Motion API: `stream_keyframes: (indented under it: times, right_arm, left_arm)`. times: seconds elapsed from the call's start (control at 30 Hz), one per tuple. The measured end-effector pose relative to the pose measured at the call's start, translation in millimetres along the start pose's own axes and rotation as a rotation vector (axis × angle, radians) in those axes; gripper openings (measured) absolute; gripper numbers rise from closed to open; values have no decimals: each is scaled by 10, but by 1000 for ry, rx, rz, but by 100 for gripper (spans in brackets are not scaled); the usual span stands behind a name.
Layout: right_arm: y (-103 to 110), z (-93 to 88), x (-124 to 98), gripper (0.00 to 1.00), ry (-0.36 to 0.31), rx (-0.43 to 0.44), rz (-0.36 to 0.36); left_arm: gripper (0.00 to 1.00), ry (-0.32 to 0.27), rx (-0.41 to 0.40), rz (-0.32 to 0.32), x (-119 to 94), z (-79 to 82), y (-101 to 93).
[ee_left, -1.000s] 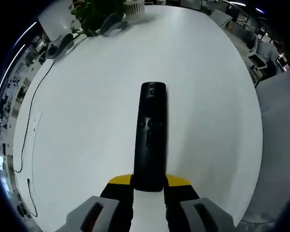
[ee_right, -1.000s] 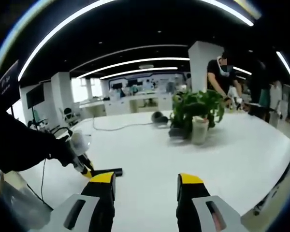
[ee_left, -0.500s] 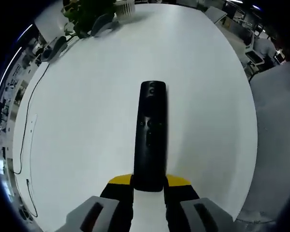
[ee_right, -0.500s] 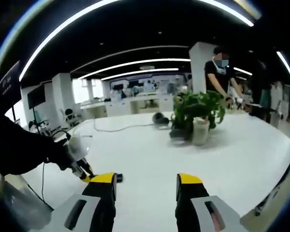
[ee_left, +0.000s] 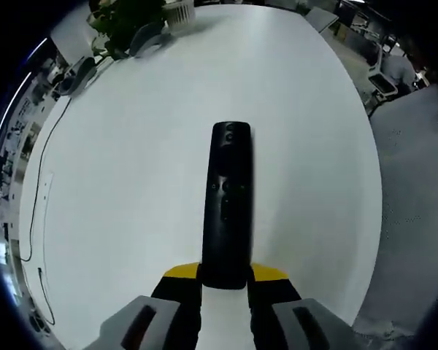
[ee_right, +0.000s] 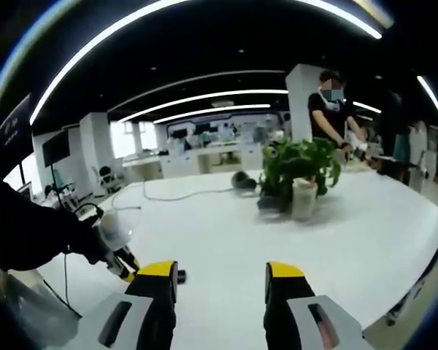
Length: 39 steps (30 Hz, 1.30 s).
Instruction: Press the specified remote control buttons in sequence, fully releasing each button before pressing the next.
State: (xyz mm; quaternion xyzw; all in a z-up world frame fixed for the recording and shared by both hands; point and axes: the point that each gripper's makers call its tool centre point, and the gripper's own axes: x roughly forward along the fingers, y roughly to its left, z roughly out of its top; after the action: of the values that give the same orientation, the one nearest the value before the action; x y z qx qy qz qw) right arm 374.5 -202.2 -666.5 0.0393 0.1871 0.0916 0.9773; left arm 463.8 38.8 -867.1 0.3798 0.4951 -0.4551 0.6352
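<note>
The left hand-held gripper (ee_left: pixel 224 292) pinches the near end of the remote (ee_left: pixel 227 204) between its yellow-tipped jaws, holding it out lengthways above the white table (ee_left: pixel 131 182). The button face is turned up toward the camera, with a round button near the far tip and a cluster of keys at mid-length. In the right gripper view, the left hand-held gripper (ee_right: pixel 128 271) comes in low from the left, on a dark sleeve, with the remote's tip partly hidden behind the right one's jaw.

The right hand-held gripper (ee_right: pixel 220 281) is spread, with nothing between its jaws, and looks out level across the table toward a plant (ee_right: pixel 301 169) in a pale pot. A cable (ee_right: pixel 182 194) trails behind, and a person (ee_right: pixel 334 109) stands at the far edge.

The remote looks a light, stiff plastic bar with a smooth, probably slippery shell. Held only by its end, it would likely lever downward under a push at the far buttons, so the grip needs to stay firm on the narrow sides, clear of the keys. A press is best made with one jaw tip, straight down and gently, then lifted fully off
</note>
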Motion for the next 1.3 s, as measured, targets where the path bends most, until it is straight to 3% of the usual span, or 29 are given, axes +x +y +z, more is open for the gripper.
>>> stream_keyframes:
  times: [1.3]
  right_arm:
    - [74, -26, 12, 36, 17, -19, 39]
  left_arm:
    - [23, -38, -33, 8, -21, -73, -449]
